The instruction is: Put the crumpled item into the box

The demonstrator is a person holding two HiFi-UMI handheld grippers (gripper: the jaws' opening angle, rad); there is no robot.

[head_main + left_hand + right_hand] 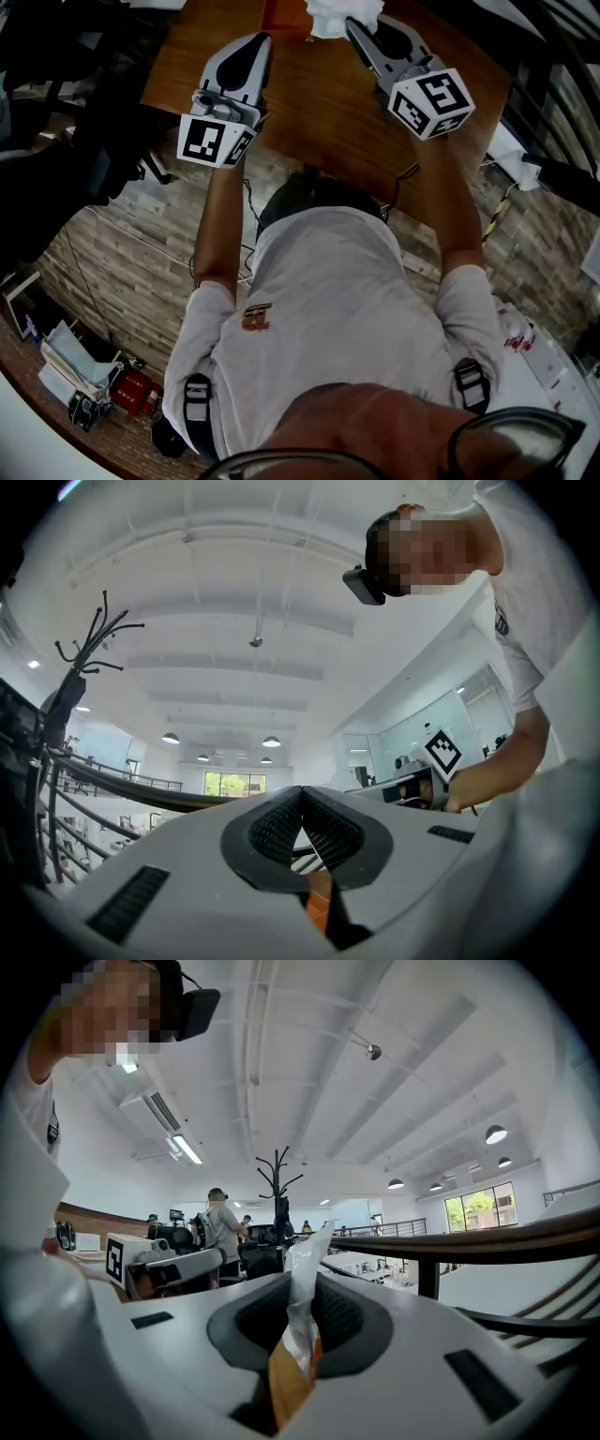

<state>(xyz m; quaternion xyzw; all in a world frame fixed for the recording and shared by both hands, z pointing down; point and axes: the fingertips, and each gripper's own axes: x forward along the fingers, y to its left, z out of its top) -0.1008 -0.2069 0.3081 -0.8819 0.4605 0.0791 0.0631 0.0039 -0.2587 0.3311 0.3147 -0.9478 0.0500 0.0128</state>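
Two hand-held grippers reach forward over a brown wooden table (309, 103), seen from above the person's head. The person wears a white T-shirt (328, 309).

The left gripper (262, 38) is empty. In the left gripper view its ribbed black pads (272, 825) meet at the tips, with only a small gap lower down where the orange-brown tabletop shows through. Nothing lies between them.

The right gripper (352, 24) holds the crumpled item (302, 1302), a scrunched white plastic wrapper with an orange patch low on it. In the right gripper view the two pads (345, 1318) stand a narrow way apart and pinch the wrapper between them. A twisted white end pokes up past the tips, and the orange part hangs toward the camera. In the head view the wrapper shows as a white bunch at the top edge of the picture, at the gripper's tips over the far part of the table. Whether it touches the wood cannot be told.

Each gripper carries a marker cube printed with bold black-and-white square patterns, the left marker cube (217, 139) near the table's near edge and the right marker cube (431, 103) further right. They carry no letters or words.

A small brown-orange emblem (256, 317) sits on the shirt's chest, too small to read.

Behind the wrapper, the right gripper view shows a black coat stand (279, 1180) and a standing person (220, 1227) in a bright white hall.
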